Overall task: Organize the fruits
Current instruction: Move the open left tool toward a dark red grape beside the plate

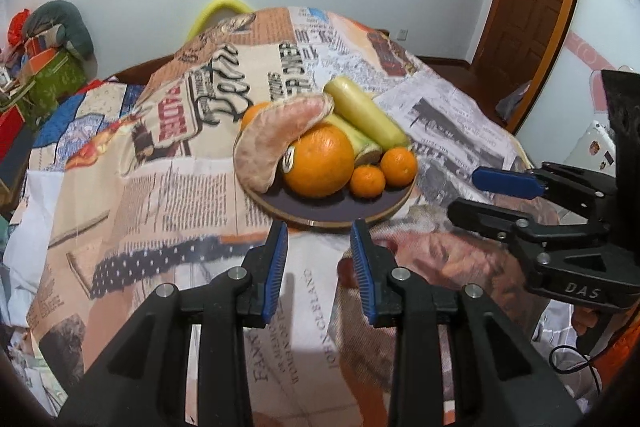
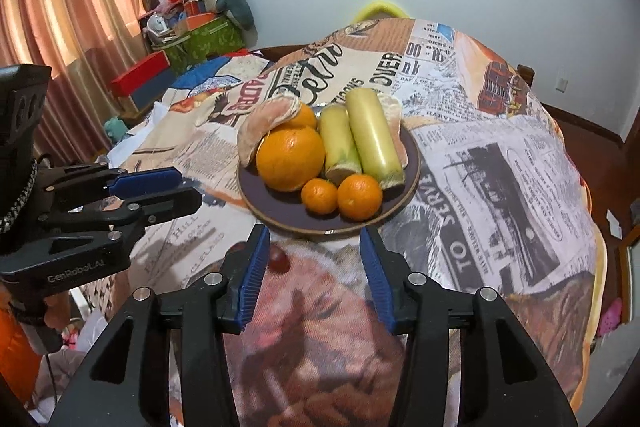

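A dark round plate (image 1: 320, 213) (image 2: 280, 209) on a newspaper-print cloth holds a big orange (image 1: 320, 163) (image 2: 290, 159), two small mandarins (image 1: 367, 181) (image 2: 319, 195), two yellow-green cane pieces (image 1: 366, 115) (image 2: 372, 139), and a peeled pomelo segment (image 1: 276, 139) (image 2: 260, 127). My left gripper (image 1: 320, 239) is open and empty, just in front of the plate. My right gripper (image 2: 314, 247) is open and empty, also just short of the plate's near rim. A small dark red fruit (image 2: 279, 261) lies on the cloth by my right gripper's left finger.
The cloth-covered table (image 2: 500, 167) drops off on all sides. Boxes and clutter (image 2: 192, 31) stand at the far left by the curtains. A wooden door (image 1: 532, 7) is at the right. A yellow chair back (image 1: 218, 11) rises behind the table.
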The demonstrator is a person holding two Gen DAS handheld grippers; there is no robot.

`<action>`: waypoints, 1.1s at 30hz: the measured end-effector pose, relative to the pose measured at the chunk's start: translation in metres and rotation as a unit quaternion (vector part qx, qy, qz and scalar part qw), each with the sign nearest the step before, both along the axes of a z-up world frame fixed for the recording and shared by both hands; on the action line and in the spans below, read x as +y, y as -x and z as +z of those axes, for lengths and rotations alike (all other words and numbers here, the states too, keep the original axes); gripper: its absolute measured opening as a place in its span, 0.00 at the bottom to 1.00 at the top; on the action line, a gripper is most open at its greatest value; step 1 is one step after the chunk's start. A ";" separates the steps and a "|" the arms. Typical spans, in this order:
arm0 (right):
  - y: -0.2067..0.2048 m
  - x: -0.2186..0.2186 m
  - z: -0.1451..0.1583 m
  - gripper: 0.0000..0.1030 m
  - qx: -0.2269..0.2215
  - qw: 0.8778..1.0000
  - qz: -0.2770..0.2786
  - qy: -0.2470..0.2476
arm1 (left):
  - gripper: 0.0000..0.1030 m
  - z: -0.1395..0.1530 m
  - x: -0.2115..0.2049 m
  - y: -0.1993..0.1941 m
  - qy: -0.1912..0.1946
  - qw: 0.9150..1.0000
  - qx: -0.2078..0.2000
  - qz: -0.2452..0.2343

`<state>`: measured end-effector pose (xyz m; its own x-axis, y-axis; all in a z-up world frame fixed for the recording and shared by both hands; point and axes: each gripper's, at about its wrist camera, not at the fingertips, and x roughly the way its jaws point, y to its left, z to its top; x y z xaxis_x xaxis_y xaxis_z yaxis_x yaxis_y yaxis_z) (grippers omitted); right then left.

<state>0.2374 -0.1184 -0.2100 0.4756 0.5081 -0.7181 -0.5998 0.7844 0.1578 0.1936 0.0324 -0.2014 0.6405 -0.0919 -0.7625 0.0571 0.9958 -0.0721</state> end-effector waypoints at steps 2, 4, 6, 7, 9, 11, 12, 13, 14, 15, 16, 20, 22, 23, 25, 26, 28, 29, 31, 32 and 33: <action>0.003 0.000 -0.003 0.45 0.005 1.000 -0.002 0.002 | 0.32 -0.007 0.001 0.001 0.005 1.000 0.010 0.000; 0.005 0.000 -0.007 0.51 0.009 1.000 -0.005 0.008 | 0.32 -0.016 -0.001 0.001 0.007 1.000 0.022 -0.001; 0.009 0.001 -0.010 0.54 0.009 1.000 -0.006 0.014 | 0.32 -0.024 -0.003 0.001 0.006 0.999 0.032 -0.003; 0.010 0.001 -0.011 0.55 0.008 1.000 -0.009 0.020 | 0.32 -0.028 -0.004 0.001 0.006 0.999 0.036 -0.004; 0.011 0.001 -0.014 0.58 0.009 0.999 -0.013 0.028 | 0.32 -0.034 -0.006 0.001 0.010 0.999 0.044 -0.006; 0.010 -0.001 -0.017 0.66 0.008 0.999 -0.023 0.036 | 0.32 -0.037 -0.009 -0.001 0.015 0.999 0.049 -0.009; 0.010 -0.003 -0.018 0.73 0.008 0.999 -0.029 0.038 | 0.32 -0.040 -0.010 -0.001 0.019 0.998 0.052 -0.013; 0.010 -0.004 -0.019 0.77 0.008 0.999 -0.033 0.039 | 0.32 -0.041 -0.011 -0.001 0.020 0.998 0.053 -0.015; 0.009 -0.005 -0.019 0.77 0.010 0.998 -0.037 0.040 | 0.32 -0.043 -0.013 -0.002 0.020 0.998 0.054 -0.017; 0.008 -0.006 -0.020 0.77 0.012 0.998 -0.041 0.042 | 0.32 -0.044 -0.015 -0.002 0.019 0.998 0.055 -0.020; 0.006 -0.007 -0.021 0.77 0.015 0.998 -0.047 0.045 | 0.32 -0.046 -0.017 -0.003 0.019 0.998 0.056 -0.022; 0.002 -0.009 -0.025 0.79 0.015 0.995 -0.074 0.067 | 0.31 -0.050 -0.022 -0.006 0.019 0.998 0.057 -0.027; 0.001 -0.010 -0.026 0.82 0.016 0.994 -0.077 0.069 | 0.31 -0.053 -0.024 -0.008 0.019 0.998 0.059 -0.028; 0.002 -0.010 -0.027 0.83 0.015 0.994 -0.079 0.071 | 0.31 -0.054 -0.024 -0.009 0.020 0.998 0.061 -0.028; 0.002 -0.010 -0.028 0.84 0.016 0.993 -0.082 0.078 | 0.31 -0.056 -0.025 -0.011 0.020 0.998 0.059 -0.028; 0.001 -0.010 -0.028 0.84 0.016 0.993 -0.084 0.078 | 0.31 -0.056 -0.025 -0.012 0.020 0.998 0.058 -0.027; 0.001 -0.010 -0.029 0.84 0.018 0.993 -0.087 0.078 | 0.30 -0.056 -0.024 -0.013 0.021 0.998 0.056 -0.026; 0.000 -0.010 -0.028 0.84 0.019 0.993 -0.088 0.079 | 0.27 -0.056 -0.024 -0.013 0.020 0.998 0.054 -0.025; 0.000 -0.010 -0.027 0.84 0.015 0.993 -0.092 0.073 | 0.22 -0.057 -0.023 -0.013 0.019 0.998 0.053 -0.026; -0.001 -0.009 -0.027 0.84 0.015 0.993 -0.091 0.071 | 0.20 -0.057 -0.022 -0.012 0.020 0.998 0.052 -0.027; -0.001 -0.008 -0.027 0.84 0.016 0.993 -0.091 0.069 | 0.18 -0.056 -0.021 -0.012 0.024 0.998 0.052 -0.028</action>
